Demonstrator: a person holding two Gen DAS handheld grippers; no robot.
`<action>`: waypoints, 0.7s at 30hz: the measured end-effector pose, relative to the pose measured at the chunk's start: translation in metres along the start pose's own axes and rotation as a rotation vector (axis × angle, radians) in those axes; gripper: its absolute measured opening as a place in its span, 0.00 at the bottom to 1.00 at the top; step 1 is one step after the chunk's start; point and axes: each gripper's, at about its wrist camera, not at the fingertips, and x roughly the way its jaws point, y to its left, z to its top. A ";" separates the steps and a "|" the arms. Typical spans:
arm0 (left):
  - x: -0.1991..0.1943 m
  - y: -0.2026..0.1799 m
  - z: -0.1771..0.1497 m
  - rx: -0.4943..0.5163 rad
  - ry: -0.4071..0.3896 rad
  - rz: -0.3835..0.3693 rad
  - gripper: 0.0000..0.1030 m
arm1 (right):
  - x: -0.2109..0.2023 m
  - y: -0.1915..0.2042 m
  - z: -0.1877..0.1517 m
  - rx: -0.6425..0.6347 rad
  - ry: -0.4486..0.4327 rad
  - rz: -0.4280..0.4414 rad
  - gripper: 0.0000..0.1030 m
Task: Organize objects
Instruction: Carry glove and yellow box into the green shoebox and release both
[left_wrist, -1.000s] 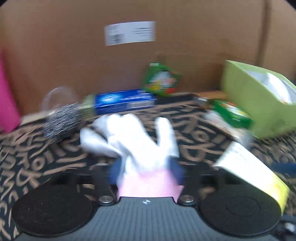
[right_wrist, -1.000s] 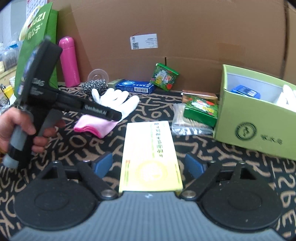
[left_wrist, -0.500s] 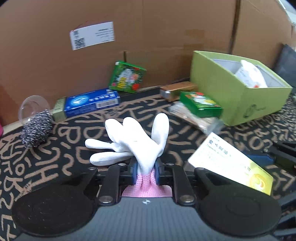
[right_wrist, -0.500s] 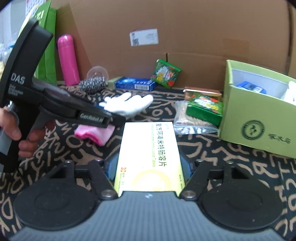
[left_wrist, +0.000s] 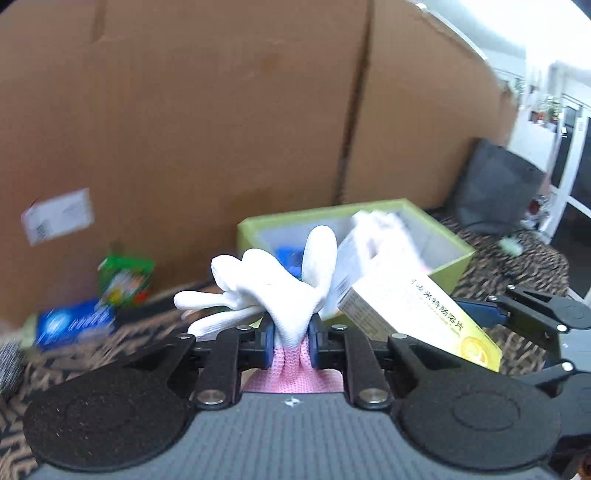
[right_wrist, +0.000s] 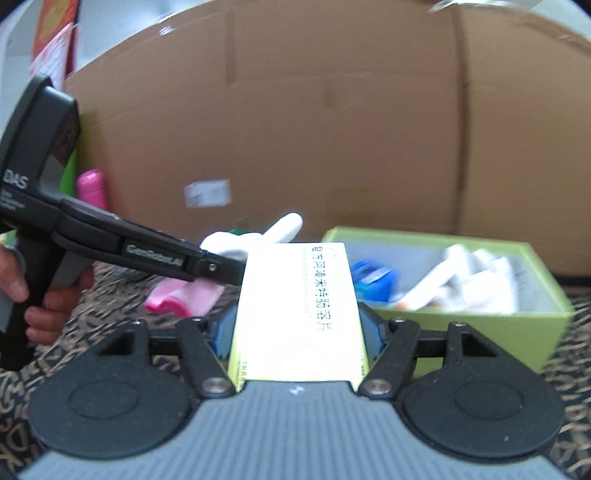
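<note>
My left gripper (left_wrist: 291, 341) is shut on a white glove with a pink cuff (left_wrist: 280, 291) and holds it in the air, fingers pointing toward the green open box (left_wrist: 448, 267). The glove also shows in the right wrist view (right_wrist: 255, 240). My right gripper (right_wrist: 297, 332) is shut on a flat yellow medicine box (right_wrist: 295, 314) and holds it up just before the green box (right_wrist: 517, 332). The yellow box also shows in the left wrist view (left_wrist: 417, 317). The green box holds a blue item (right_wrist: 373, 277) and white items (right_wrist: 469, 277).
A tall cardboard wall (left_wrist: 221, 129) stands behind everything. A blue carton (left_wrist: 74, 325) and a green packet (left_wrist: 123, 282) lie at the left on the patterned cloth (left_wrist: 524, 258). A pink bottle (right_wrist: 92, 188) stands far left. A dark bag (left_wrist: 495, 184) sits at the right.
Both grippers have risen off the cloth and moved right toward the green box, each carrying its object. The right gripper closed on the yellow box; the left closed on the glove.
</note>
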 end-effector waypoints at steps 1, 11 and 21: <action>0.005 -0.008 0.007 0.018 -0.006 -0.006 0.17 | -0.002 -0.008 0.003 0.002 -0.011 -0.024 0.64; 0.094 -0.057 0.050 0.081 0.045 -0.034 0.17 | 0.011 -0.094 0.031 0.038 -0.092 -0.257 0.64; 0.146 -0.056 0.054 0.082 0.094 -0.006 0.17 | 0.074 -0.149 0.027 0.092 -0.049 -0.303 0.64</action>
